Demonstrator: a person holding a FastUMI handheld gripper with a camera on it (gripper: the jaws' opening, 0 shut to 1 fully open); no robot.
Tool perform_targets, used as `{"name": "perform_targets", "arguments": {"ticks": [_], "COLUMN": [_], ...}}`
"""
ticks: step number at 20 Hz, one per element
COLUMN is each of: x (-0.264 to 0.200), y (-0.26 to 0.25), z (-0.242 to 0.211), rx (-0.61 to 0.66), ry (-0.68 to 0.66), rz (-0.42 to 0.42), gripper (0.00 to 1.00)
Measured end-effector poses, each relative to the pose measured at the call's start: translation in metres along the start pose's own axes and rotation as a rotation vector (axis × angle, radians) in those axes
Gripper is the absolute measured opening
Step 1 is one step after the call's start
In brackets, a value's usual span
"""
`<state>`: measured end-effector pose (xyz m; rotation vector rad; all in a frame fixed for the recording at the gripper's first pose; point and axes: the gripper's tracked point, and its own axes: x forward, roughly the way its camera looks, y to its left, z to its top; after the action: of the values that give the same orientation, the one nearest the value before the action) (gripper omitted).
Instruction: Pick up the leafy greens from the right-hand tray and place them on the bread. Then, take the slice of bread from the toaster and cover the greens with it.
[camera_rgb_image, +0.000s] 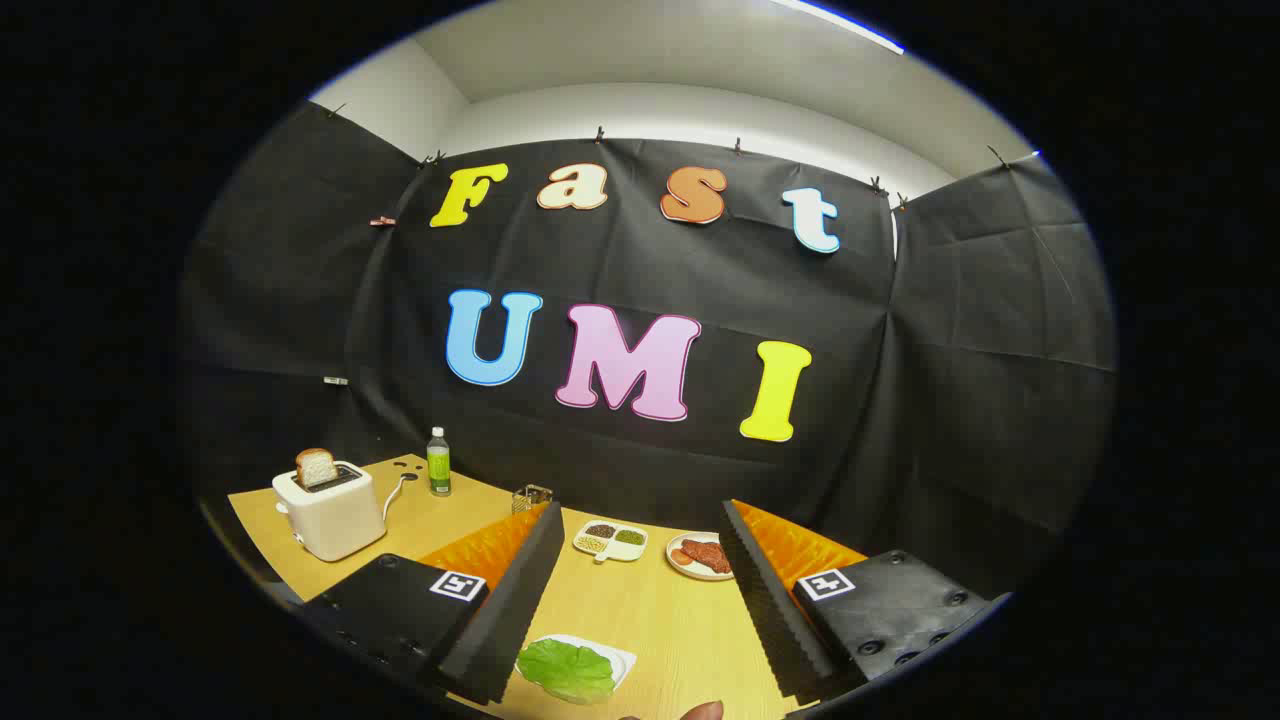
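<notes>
gripper (640, 610): spread wide, nothing held, lined up above the table, probably for the greens
leafy greens (566, 670): on white tray (620, 658), between the fingers
bread slice (316, 466): upright in toaster (330, 510), far left

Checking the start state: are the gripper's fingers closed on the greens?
No: the gripper is open, and the greens lie on their tray between the fingers, untouched.

A counter (650, 620) carries everything. Far left stands a toaster (328, 512) with a bread slice (316, 466) upright in its slot; a bottle (439, 462) stands behind and right of it. Leafy greens (566, 669) lie on a tray (622, 658) between the wide-apart jaws. Beyond them sit a divided dish (611, 541) and, to its right, a plate (700, 557).
</notes>
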<state>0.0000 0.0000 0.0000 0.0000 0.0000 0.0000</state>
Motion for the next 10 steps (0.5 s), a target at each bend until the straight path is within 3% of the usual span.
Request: {"name": "perform_targets", "arguments": {"ticks": [10], "x": [-0.002], "y": [0.011], "z": [0.001], "rx": [-0.018], "ry": [-0.001], "rz": [0.035], "gripper": [0.97]}}
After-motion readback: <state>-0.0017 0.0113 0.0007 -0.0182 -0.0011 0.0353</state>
